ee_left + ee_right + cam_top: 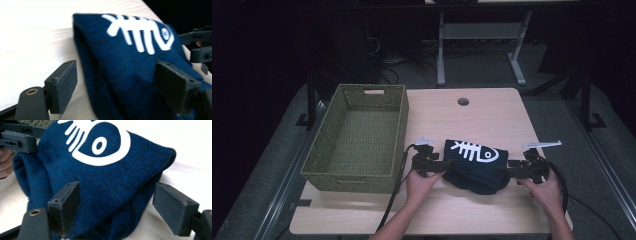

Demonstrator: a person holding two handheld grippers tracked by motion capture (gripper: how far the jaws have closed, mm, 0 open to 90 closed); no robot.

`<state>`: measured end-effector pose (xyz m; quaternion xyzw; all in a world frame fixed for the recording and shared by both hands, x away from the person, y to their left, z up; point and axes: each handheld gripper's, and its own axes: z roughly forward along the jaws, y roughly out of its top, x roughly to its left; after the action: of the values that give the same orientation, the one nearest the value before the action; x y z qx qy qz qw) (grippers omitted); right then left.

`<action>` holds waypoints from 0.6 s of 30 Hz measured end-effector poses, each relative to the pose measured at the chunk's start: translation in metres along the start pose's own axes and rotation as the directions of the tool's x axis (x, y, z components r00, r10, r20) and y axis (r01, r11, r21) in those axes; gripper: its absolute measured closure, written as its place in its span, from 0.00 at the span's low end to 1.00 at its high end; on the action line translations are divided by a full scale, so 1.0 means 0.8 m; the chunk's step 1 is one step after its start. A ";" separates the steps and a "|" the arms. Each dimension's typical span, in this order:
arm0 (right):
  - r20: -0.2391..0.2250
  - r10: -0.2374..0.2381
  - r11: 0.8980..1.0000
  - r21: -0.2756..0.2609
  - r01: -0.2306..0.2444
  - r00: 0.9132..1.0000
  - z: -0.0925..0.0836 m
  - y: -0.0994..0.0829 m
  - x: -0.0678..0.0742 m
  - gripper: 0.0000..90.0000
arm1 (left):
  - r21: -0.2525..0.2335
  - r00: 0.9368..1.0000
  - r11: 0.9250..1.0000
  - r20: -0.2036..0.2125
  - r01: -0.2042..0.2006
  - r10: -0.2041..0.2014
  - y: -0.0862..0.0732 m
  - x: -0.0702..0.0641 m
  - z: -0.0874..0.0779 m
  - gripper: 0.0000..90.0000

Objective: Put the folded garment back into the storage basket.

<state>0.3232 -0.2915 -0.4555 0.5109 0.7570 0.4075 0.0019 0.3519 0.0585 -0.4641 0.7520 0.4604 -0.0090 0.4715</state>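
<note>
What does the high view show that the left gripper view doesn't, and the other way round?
High view alone: the green woven basket, empty, left of the garment, and the person's hands. Left gripper view alone: the left claw from close up, jaws apart on either side of the fabric's edge. Both: the folded navy garment with a white fish-skeleton print, the wooden table and the right claw.

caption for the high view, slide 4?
Both open grippers flank a folded fish-skeleton garment beside a green basket.
</note>
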 end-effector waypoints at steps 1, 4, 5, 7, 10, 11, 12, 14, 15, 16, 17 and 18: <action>-0.004 0.014 1.000 0.007 -0.014 1.000 0.003 0.000 -0.001 0.26 | 0.009 1.000 1.000 -0.002 0.007 -0.007 0.000 0.003 0.002 0.22; -0.001 0.030 0.999 0.022 -0.030 1.000 0.014 0.000 -0.004 0.27 | 0.036 0.999 0.999 0.008 0.038 -0.038 0.001 0.011 0.010 0.24; 0.001 0.041 0.999 0.028 -0.041 0.999 0.016 0.000 -0.005 0.28 | 0.036 0.999 0.999 0.008 0.038 -0.038 0.001 0.011 0.010 0.24; 0.000 0.053 0.999 0.012 -0.053 0.999 0.019 -0.003 -0.008 0.32 | 0.055 0.999 0.998 0.023 0.037 -0.038 0.000 0.011 0.016 0.26; -0.003 0.062 0.998 -0.003 -0.062 0.998 0.019 -0.004 -0.009 0.35 | 0.057 0.999 0.998 0.024 0.036 -0.037 0.000 0.009 0.017 0.30; 0.004 0.060 0.998 -0.007 -0.060 0.998 0.019 -0.004 -0.009 0.37 | 0.061 0.999 0.998 0.022 0.030 -0.032 0.000 0.009 0.018 0.30; 0.014 0.054 0.999 -0.004 -0.054 0.998 0.019 -0.005 -0.008 0.38 | 0.062 0.999 0.998 0.023 0.024 -0.025 0.000 0.008 0.018 0.33; 0.023 0.038 0.999 0.002 -0.038 0.999 0.020 -0.005 -0.003 0.43 | 0.068 0.999 0.998 0.034 0.015 -0.017 -0.002 0.006 0.019 0.39; 0.027 0.036 0.999 0.003 -0.036 0.999 0.022 -0.005 -0.001 0.49 | 0.070 0.999 0.997 0.040 0.015 -0.018 -0.004 0.004 0.020 0.42; 0.021 0.045 0.999 0.003 -0.045 0.999 0.023 -0.005 -0.001 0.52 | 0.070 0.999 0.997 0.040 0.015 -0.018 -0.004 0.004 0.020 0.45; 0.018 0.052 0.999 0.002 -0.052 0.998 0.024 -0.005 0.000 0.54 | 0.075 0.998 0.997 0.055 0.022 -0.026 -0.006 0.004 0.020 0.47; 0.018 0.052 0.999 0.002 -0.052 0.998 0.024 -0.005 0.000 0.54 | 0.075 0.998 0.997 0.055 0.022 -0.026 -0.006 0.004 0.020 0.50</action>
<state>0.3283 -0.2803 -0.4706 0.5339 0.7439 0.4018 -0.0025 0.3571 0.0496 -0.4773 0.7630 0.4553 -0.0530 0.4557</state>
